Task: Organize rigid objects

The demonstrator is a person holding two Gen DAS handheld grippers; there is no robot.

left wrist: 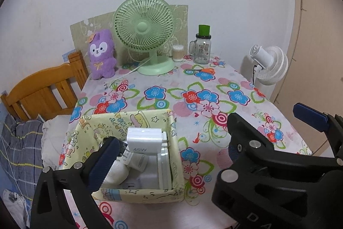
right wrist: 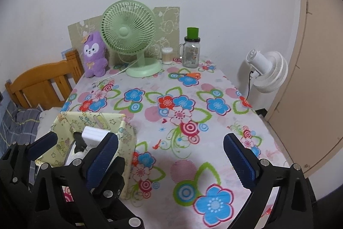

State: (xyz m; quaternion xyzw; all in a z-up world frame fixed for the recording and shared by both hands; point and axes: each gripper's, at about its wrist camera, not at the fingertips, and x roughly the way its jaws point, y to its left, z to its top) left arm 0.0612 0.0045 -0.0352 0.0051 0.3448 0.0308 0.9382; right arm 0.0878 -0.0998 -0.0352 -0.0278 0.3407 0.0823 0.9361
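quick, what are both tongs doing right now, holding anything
left tongs: open, holding nothing
right tongs: open, holding nothing

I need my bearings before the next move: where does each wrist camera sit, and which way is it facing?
Left wrist view: on the left gripper, angled down over the yellow fabric box of white chargers; its open blue-padded fingers show, plus the right gripper's finger.
Right wrist view: on the right gripper, further right, facing the floral tablecloth; both grippers show, open.
Shared: box, green desk fan, purple plush, glass jar.
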